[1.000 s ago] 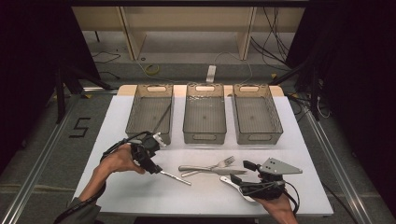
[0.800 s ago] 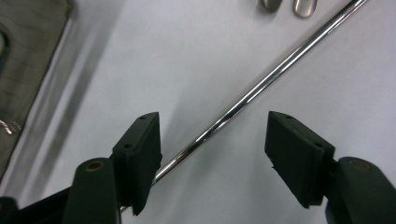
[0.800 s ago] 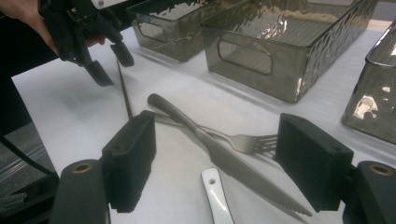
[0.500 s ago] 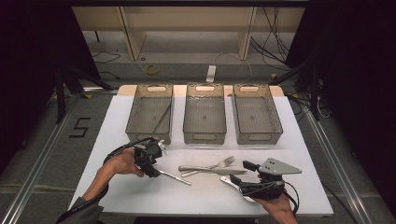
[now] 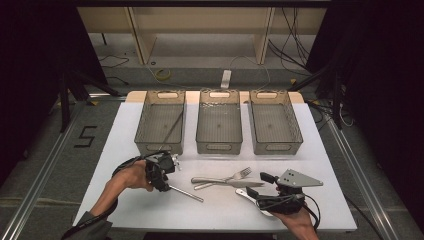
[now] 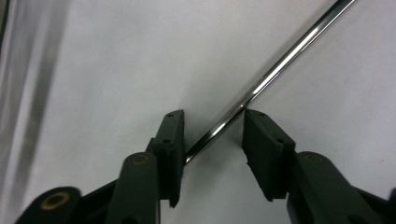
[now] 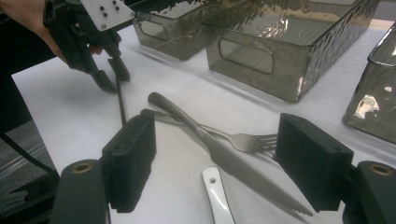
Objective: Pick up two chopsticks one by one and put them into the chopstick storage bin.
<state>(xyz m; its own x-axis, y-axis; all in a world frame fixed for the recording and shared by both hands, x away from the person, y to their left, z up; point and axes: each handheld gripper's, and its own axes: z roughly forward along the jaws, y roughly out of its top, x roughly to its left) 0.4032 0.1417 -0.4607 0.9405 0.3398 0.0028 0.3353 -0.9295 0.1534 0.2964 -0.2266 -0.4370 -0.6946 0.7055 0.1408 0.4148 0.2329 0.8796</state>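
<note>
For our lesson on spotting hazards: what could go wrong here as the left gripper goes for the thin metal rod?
1. The left gripper has its jaws open around the metal rod near one end; gripped there, it may tip or slip.
2. The rod is round and shiny, so it could roll away on the table.

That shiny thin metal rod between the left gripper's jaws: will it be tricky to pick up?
Probably a little. The rod looks round and polished, so it may roll on the white table or slip between the pads. It looks straight and stiff, unlikely to bend. The left gripper straddles its end, so it may tilt.
</note>
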